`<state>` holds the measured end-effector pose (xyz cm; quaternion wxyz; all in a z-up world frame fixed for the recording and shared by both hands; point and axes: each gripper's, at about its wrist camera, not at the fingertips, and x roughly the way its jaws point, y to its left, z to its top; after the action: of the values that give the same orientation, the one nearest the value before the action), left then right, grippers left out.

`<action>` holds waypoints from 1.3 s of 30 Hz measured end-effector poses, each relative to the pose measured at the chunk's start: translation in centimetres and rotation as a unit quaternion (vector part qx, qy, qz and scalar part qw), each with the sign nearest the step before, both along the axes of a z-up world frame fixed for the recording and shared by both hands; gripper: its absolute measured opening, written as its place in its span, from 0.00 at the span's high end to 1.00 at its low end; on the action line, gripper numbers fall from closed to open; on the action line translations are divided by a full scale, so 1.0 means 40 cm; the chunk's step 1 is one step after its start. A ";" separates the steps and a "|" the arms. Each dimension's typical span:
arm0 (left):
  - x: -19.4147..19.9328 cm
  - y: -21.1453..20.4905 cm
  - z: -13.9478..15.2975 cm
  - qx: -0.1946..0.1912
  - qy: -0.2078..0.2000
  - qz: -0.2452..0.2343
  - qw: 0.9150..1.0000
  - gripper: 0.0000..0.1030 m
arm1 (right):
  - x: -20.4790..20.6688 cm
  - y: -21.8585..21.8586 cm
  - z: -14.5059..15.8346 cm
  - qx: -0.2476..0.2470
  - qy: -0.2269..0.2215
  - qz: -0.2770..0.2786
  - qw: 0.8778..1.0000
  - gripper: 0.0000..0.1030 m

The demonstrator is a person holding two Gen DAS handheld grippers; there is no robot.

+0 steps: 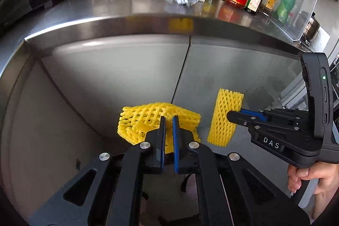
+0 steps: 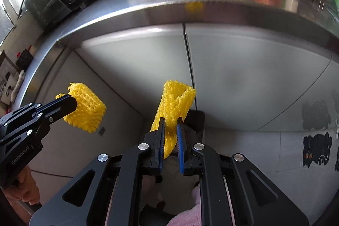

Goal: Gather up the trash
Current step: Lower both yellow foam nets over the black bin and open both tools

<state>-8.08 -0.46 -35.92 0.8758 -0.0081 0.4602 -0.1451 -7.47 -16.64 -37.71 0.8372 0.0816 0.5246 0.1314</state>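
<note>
Left gripper: clenched on flattened yellow foam mesh sleeve.
Right gripper: grasping upright yellow foam mesh sleeve.
Technique: keep both grips firm until over the bin, unseen here.

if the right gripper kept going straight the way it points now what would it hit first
Probably the grey cabinet door below the steel counter edge. The right gripper is shut on a yellow foam net, which would touch first. Depth is unclear.

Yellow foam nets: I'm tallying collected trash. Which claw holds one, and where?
Both. The left claw pinches the folded foam net at its near edge; the right claw clamps the other foam net near its lower end.
</note>
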 end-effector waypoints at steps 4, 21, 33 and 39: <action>0.024 -0.010 -0.135 0.008 0.035 -0.003 0.999 0.95 | 0.010 0.021 -0.108 -0.015 0.019 -0.002 1.000 0.89; 0.173 -0.021 -0.581 0.012 0.189 0.018 0.982 0.95 | 0.141 0.072 -0.501 -0.009 0.145 -0.019 0.989 0.89; 0.235 -0.022 -0.682 0.018 0.224 0.019 0.974 0.95 | 0.205 0.058 -0.624 0.005 0.191 -0.029 0.981 0.89; 0.245 -0.016 -0.700 0.022 0.234 0.025 0.972 0.89 | 0.229 0.050 -0.658 0.017 0.205 -0.047 0.977 0.85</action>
<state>1.74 -1.11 -63.92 0.7469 -0.0339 0.6553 -0.1074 1.68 -14.62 -64.03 0.7153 0.1456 0.6786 0.0812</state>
